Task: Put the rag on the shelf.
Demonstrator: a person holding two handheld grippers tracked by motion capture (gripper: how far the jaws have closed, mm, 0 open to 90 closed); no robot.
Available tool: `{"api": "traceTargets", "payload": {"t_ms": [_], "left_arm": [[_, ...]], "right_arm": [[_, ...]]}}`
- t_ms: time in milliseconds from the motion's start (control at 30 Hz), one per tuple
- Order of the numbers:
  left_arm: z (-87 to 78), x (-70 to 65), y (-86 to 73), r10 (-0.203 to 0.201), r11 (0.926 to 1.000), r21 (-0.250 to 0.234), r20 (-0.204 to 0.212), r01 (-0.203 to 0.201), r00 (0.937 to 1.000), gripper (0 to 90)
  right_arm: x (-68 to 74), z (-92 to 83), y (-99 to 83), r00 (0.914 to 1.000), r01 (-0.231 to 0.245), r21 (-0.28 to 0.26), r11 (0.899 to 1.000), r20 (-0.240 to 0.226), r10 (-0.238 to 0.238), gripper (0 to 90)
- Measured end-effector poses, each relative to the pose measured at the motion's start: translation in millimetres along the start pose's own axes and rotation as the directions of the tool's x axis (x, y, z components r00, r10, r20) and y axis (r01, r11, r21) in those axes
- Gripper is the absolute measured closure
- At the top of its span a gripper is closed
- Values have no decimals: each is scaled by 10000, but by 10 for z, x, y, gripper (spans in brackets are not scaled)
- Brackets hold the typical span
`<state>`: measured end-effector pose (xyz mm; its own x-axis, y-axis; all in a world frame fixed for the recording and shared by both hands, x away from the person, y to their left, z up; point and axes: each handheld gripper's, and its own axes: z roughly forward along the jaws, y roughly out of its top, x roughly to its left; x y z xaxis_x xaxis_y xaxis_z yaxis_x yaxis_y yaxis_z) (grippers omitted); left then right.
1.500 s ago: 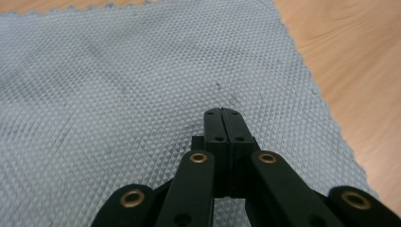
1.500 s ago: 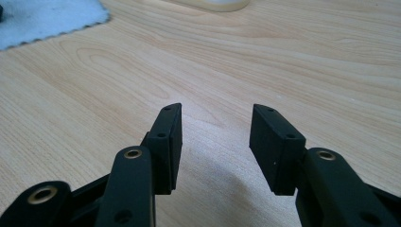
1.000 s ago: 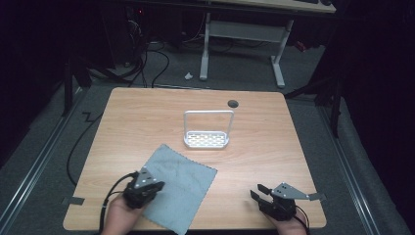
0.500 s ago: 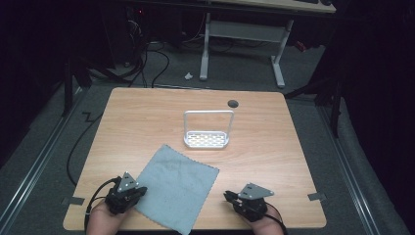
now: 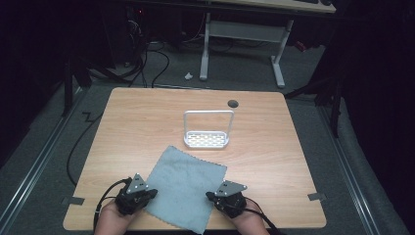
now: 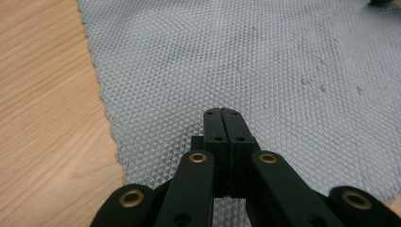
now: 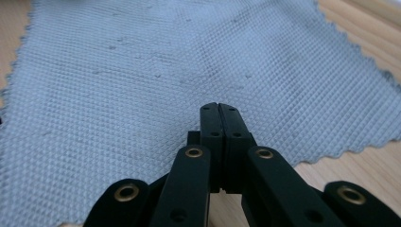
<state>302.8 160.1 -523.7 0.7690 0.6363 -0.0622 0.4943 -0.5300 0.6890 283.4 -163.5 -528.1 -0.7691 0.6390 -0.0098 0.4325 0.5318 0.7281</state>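
L gripper (image 6: 222, 113): fingers (image 6: 213, 124) are pressing together, fully closed, nothing pinched between them; tips are hovering over the grey cloth (image 6: 246, 61) just inside its near-left edge. R gripper (image 7: 218, 108): fingers (image 7: 210, 123) are likewise sitting closed and empty, tips over the cloth's near-right edge.

In the high view, L gripper (image 5: 147, 194) and R gripper (image 5: 211, 196) are flanking the cloth (image 5: 185, 183), one per side, at the near part of the table (image 5: 147, 117). Cloth is lying flat, turned diamond-wise, one corner overhanging or reaching the near table edge. White wire rack (image 5: 207, 128) is standing beyond the cloth, apart from it.

Step in hand (est.): approach/positioning prior to grasp, prob. for a fold. Next move is calling for: opening both sets of fingers, lowering to the cloth edges, closing on fabric w/o snagging the table.
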Motion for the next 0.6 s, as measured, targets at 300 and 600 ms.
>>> {"api": "traceTargets", "payload": {"t_ms": [300,600], "left_arm": [[168,-345,118,592,9982,-152,1321,-577,9895,893],[269,-533,283,1353,9897,-669,1538,-1263,9788,832]], "right_arm": [[-266,-154,-164,9938,-166,-20,9999,1097,167,900],[-476,-267,-282,9815,-970,-226,9950,1635,994,899]]}}
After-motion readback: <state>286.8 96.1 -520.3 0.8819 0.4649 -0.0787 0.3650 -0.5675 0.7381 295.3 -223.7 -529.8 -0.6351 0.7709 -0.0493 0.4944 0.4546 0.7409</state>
